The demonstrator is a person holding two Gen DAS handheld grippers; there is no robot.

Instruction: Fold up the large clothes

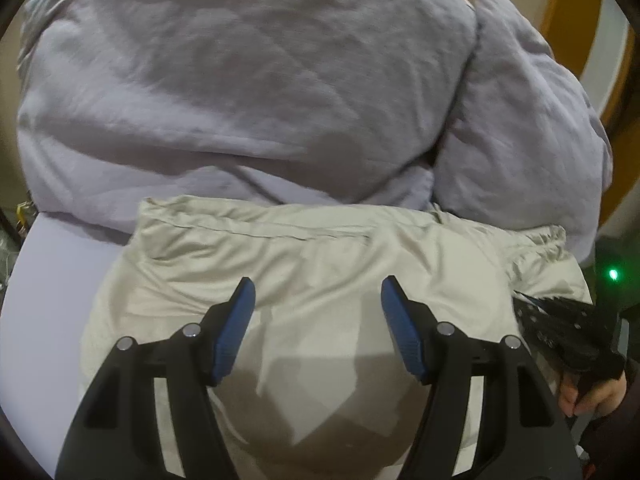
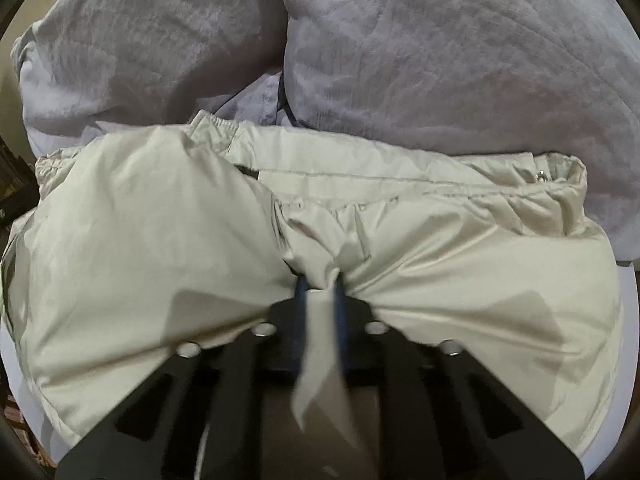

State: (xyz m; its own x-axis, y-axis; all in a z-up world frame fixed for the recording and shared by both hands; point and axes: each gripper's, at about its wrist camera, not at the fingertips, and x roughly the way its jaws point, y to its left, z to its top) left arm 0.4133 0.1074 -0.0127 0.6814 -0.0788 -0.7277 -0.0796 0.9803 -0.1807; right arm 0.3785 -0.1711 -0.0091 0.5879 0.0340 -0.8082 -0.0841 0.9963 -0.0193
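Note:
A pale beige jacket (image 1: 320, 248) of shiny fabric lies spread on a bed in front of me; it also shows in the right wrist view (image 2: 160, 220), with an elastic hem at its far edge. My left gripper (image 1: 318, 300) is open, its blue pads (image 1: 236, 332) wide apart just above the jacket, holding nothing. My right gripper (image 2: 320, 284) is shut on a pinched fold of the jacket at its near middle; a strip of the fabric runs back between the pads. The right gripper's black body (image 1: 568, 328) shows at the right edge of the left wrist view.
A rumpled lavender duvet (image 1: 248, 72) and a pillow (image 1: 520, 128) lie just beyond the jacket; the duvet also shows in the right wrist view (image 2: 440, 52). A smooth lavender sheet (image 1: 60, 280) shows at left. A wooden frame (image 1: 568, 12) stands at far right.

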